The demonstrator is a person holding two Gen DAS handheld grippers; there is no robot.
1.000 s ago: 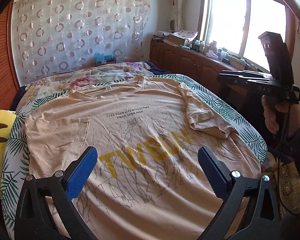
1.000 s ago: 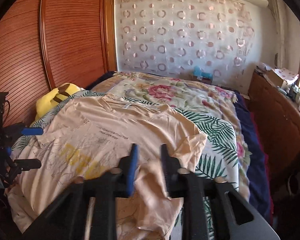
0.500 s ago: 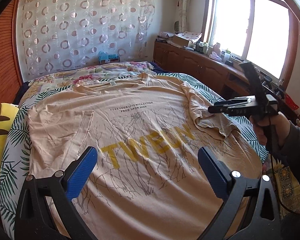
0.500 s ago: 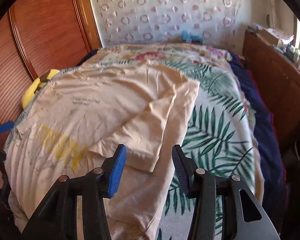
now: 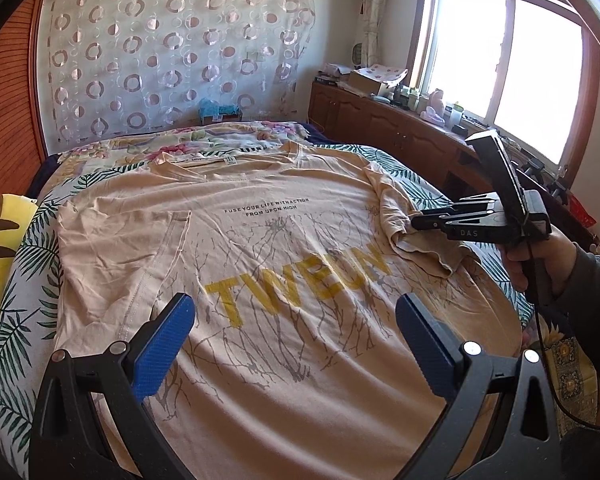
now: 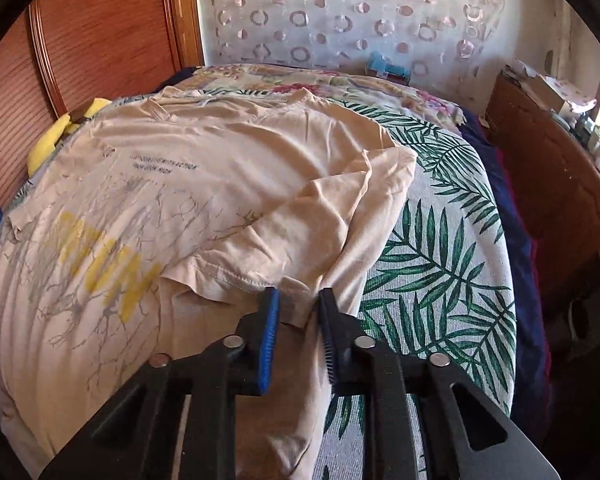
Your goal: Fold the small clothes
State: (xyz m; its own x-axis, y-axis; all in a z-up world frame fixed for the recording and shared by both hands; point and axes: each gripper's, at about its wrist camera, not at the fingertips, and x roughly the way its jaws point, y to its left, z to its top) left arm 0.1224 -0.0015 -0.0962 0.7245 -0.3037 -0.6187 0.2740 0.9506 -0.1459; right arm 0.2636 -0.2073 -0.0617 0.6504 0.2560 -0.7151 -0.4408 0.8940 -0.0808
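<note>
Your beige T-shirt [image 5: 268,280] lies face up on the bed [image 6: 440,248], collar toward the curtain, ready for side folds. Your right claw [image 6: 296,312] sits at the hem of the shirt's folded-in right sleeve [image 6: 268,248], pads narrowly apart around the cloth, not visibly clamped. Your left claw [image 5: 296,340] hovers spread wide, empty, over the shirt's lower half. Leaf-print cover right of the shirt leaves room.

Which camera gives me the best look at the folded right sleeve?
The right wrist view: the sleeve fills the centre, its hem between the right gripper fingers. The left wrist view shows the sleeve smaller, at the shirt's edge, partly behind the right gripper.
</note>
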